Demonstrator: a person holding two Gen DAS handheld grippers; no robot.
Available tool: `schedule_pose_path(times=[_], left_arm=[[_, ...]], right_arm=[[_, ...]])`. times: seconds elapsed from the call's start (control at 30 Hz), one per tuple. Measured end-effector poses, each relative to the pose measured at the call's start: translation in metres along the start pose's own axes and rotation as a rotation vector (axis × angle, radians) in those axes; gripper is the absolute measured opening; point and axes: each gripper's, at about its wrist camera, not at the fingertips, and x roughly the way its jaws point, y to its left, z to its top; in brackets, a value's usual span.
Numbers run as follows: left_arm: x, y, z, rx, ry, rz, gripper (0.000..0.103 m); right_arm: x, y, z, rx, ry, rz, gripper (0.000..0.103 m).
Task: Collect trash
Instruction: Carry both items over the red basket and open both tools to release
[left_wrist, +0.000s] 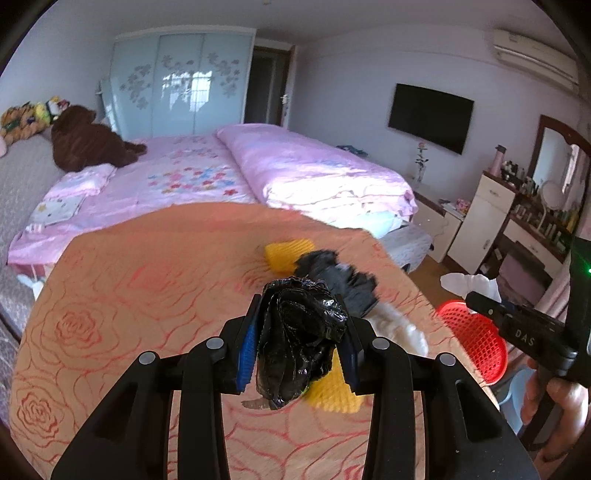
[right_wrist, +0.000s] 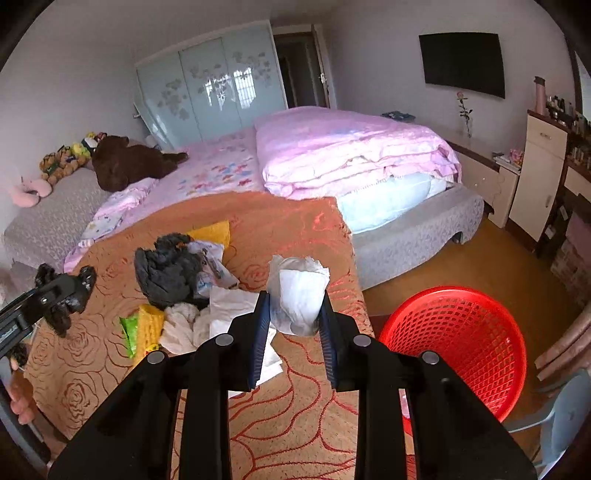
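The left tool (left_wrist: 301, 332) is clamped on a crumpled black plastic bag (left_wrist: 299, 339), its blue pads (left_wrist: 246, 350) pressing the wad from both sides. The bag's long axis runs roughly from 12 to 6 o'clock in the left wrist view, its crinkled top poking past the fingertips and its lower end hanging below the pads. The right tool (right_wrist: 295, 314) is clamped on a wad of white tissue (right_wrist: 299, 295), which stands upright between the pads with its ruffled end pointing to 12 o'clock, beyond the fingertips. Both wads are lifted clear of the worktop (right_wrist: 288, 424), which wears an orange cloth with red rose outlines. On that cloth, at about 9 o'clock from the tissue in the right wrist view, lies the remaining heap: a dark grey crumpled piece (right_wrist: 166, 273), printed wrappers (right_wrist: 212, 266), yellow foam netting (right_wrist: 149, 325), a green wrapper (right_wrist: 129, 332) and white paper (right_wrist: 229, 306). A red mesh basket (right_wrist: 458, 343) sits off the worktop's edge at 3 o'clock from the right tool, its opening facing up. Behind the worktop, at 12 o'clock, is a bed with pink bedding (right_wrist: 351, 147).
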Motion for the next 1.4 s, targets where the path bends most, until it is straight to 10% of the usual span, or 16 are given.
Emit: schedule_pose_path(times=[1.4], left_arm=[[0.097, -0.222, 0.007, 0.307, 0.142, -0.311, 0.035]], right_arm=[[-0.055, -0.139, -0.014, 0.186, -0.051, -0.249, 0.026]])
